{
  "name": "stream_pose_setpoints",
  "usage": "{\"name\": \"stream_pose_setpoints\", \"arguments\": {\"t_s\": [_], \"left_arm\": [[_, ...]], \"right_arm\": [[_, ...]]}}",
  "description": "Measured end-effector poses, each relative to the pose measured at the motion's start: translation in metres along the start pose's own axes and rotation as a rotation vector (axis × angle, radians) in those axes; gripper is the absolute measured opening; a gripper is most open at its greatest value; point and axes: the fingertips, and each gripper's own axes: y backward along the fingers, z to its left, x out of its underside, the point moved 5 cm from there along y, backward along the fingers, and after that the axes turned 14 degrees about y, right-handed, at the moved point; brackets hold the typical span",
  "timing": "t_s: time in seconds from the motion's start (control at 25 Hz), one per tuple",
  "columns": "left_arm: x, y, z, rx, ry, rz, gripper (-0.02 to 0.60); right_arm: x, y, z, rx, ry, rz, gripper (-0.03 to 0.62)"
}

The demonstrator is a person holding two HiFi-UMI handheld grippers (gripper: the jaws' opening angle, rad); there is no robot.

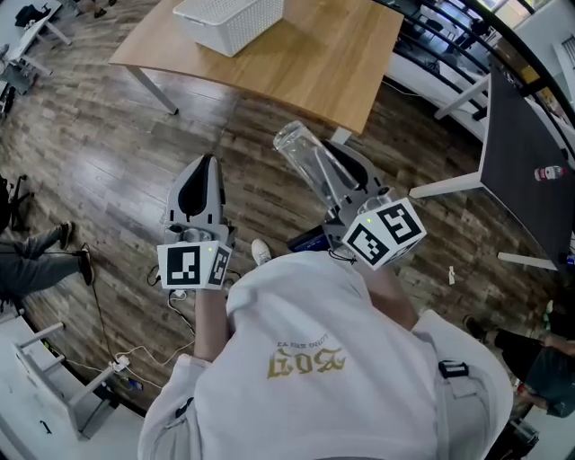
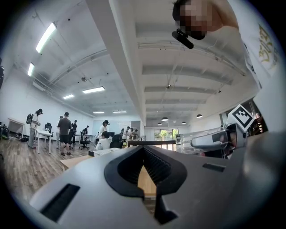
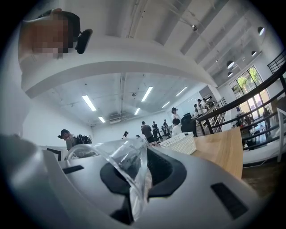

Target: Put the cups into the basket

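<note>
Floorboards (image 1: 108, 171) of dark wood fill the left of the head view. Over them hangs the left gripper (image 1: 205, 172), its jaws drawn together to a point with nothing between them. The left gripper view agrees: the black pads meet at the tips, and only a sliver of wooden table shows low in the slot behind them. Higher in the head view, at the top edge, a white slatted basket (image 1: 229, 22) sits on the light wooden table (image 1: 314, 54), towards its left end and well apart from both grippers. Right of the left gripper, a clear plastic cup (image 1: 310, 162) juts out tilted, its far end pointing up and left, near the table's front edge. The right gripper (image 1: 346, 193) has its jaws closed on the cup's nearer part. In the right gripper view the thin wall is pinched and creased between the black pads, with the cup's curved edge bulging out to the left. At the far right of the head view a dark tabletop (image 1: 521, 153) stands on white legs.
</note>
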Motion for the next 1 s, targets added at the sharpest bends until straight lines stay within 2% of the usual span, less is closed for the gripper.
{"name": "stream_pose_setpoints", "arguments": {"t_s": [0.56,0.76,1.0], "left_arm": [[0.006,0.013,-0.027,-0.068,-0.028,0.014,0.006],[0.01,0.009,-0.015,-0.085,-0.018,0.021,0.008],[0.004,-0.017,0.023,-0.091,-0.015,0.004,0.006]], "right_arm": [[-0.001,0.017,-0.02,-0.048,-0.024,-0.004,0.034],[0.006,0.005,-0.022,-0.055,-0.03,0.015,0.034],[0.006,-0.029,-0.029,-0.041,-0.007,0.028,0.034]]}}
